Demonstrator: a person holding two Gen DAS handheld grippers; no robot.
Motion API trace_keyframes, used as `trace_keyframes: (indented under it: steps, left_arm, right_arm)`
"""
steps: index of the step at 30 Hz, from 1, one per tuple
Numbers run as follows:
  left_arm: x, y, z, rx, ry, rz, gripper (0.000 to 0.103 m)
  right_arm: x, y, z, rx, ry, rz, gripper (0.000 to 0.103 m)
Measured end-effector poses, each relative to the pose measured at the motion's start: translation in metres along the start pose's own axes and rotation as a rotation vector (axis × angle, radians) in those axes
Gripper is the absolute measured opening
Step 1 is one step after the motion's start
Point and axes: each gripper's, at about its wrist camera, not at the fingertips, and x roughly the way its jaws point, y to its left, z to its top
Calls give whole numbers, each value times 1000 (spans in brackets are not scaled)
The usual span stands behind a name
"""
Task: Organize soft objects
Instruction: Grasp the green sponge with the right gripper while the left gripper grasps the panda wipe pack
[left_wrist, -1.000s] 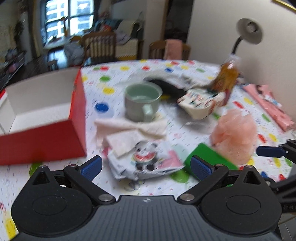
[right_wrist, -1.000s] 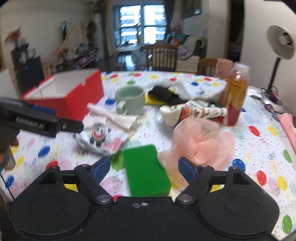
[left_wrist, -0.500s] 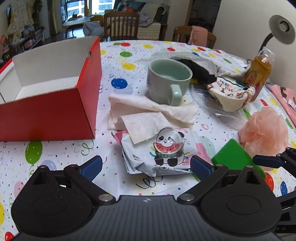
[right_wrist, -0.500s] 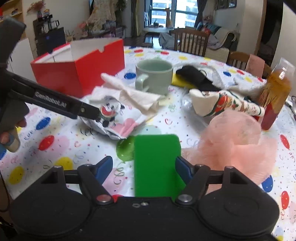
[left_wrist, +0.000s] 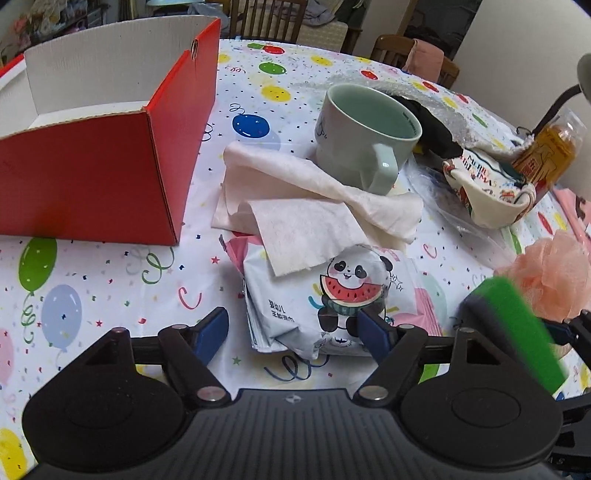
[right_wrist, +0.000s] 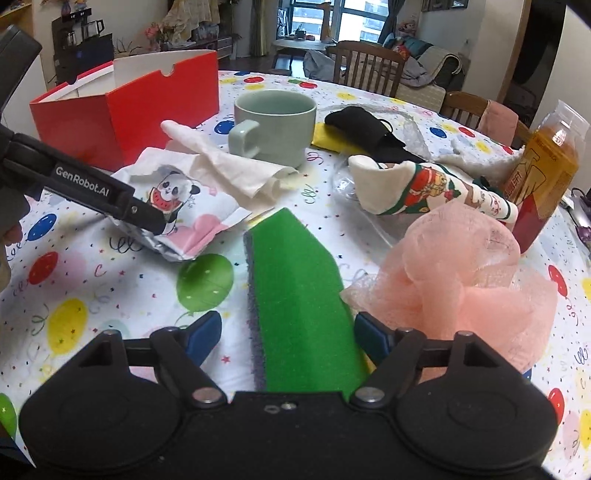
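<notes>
At the lower centre of each wrist view, the left claw (left_wrist: 291, 328) is closing around the panda wipes pack (left_wrist: 328, 295) while the right claw (right_wrist: 286, 334), reopening, brackets the green sponge (right_wrist: 295, 295), seemingly unpinched, both probably bound for the red box (left_wrist: 92, 177) at upper left.

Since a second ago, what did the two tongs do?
Both came down closer. The left tongs are closing around the panda wipes pack, one finger on it, not yet squeezing. The right tongs dropped over the green sponge, which now looks tipped up; their jaws are opening a little. The red box, mug, tissues and pink pouf stayed put.
</notes>
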Motion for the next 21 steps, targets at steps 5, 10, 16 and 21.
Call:
trace_keyframes:
  steps: [5, 10, 16, 21]
  left_arm:
    - [0, 0, 3, -20, -2, -32, 62]
    - [-2, 0, 4, -37, -8, -40, 49]
    - [-9, 5, 5, -68, -13, -39, 35]
    - [-22, 7, 1, -67, -20, -15, 32]
  right_arm:
    - [1, -1, 1, 3, 2, 16, 80]
    - [5, 5, -2, -12, 17, 42, 77]
    - [1, 9, -2, -18, 15, 61, 68]
    - [-7, 14, 0, -39, 7, 85, 67]
